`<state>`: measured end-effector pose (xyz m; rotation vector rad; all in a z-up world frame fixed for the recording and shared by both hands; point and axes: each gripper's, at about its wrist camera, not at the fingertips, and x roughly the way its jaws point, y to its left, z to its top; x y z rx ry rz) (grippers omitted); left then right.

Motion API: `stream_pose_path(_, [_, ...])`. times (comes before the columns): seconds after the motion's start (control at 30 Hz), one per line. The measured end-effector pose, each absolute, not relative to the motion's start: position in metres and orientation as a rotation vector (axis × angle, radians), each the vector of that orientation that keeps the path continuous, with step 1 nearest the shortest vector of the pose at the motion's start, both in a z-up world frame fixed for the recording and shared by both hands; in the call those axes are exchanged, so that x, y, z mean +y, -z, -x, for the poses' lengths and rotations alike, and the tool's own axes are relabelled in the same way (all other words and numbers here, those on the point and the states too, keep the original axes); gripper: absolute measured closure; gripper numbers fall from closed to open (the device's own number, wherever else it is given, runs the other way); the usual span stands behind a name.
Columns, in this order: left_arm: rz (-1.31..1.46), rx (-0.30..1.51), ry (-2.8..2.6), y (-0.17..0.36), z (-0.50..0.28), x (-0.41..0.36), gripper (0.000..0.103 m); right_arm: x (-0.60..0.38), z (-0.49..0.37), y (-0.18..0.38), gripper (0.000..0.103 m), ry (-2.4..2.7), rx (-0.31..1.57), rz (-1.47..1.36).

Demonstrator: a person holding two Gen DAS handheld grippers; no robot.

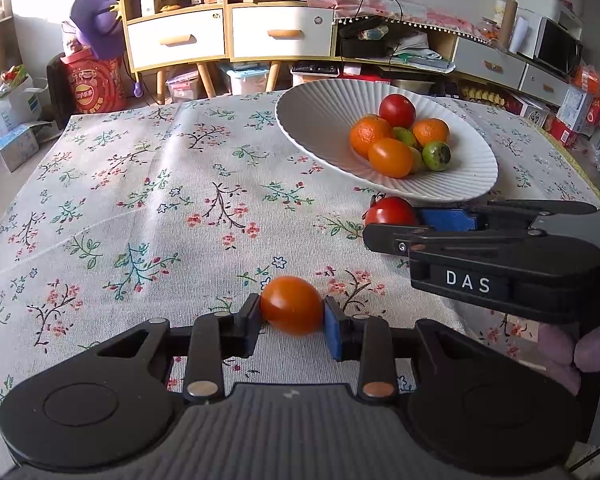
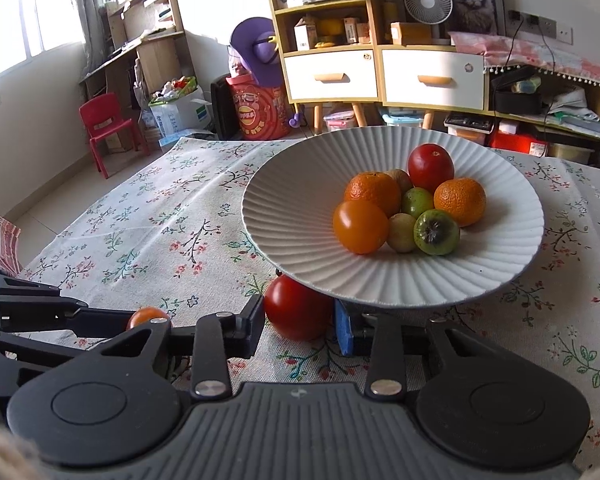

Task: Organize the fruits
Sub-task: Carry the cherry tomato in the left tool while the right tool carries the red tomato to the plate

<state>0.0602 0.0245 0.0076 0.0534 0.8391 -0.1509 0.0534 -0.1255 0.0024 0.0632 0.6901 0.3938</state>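
My left gripper is shut on an orange tomato just above the flowered tablecloth. My right gripper is shut on a red tomato beside the near edge of the white ribbed bowl. The bowl holds a red tomato, two mandarins, an orange tomato and small green fruits. In the left wrist view the right gripper reaches in from the right with the red tomato, in front of the bowl. The left gripper's orange tomato shows in the right wrist view.
The table is covered by a flowered cloth. Behind it stand a shelf unit with drawers, a red barrel, a red child's chair and storage boxes on the floor.
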Motion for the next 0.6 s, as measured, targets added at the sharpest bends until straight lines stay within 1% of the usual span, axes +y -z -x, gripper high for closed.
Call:
stream_pose_path(0.5, [-0.07, 0.822, 0.151, -0.013, -0.059, 0.021, 0.077, -0.129, -0.044, -0.012, 0.07, -0.44, 0.726, -0.109])
stream_pose_path(0.6, [-0.069, 0.821, 0.158, -0.015, -0.059, 0.02, 0.077, -0.132, -0.045, -0.015, 0.07, -0.433, 0.757, -0.131])
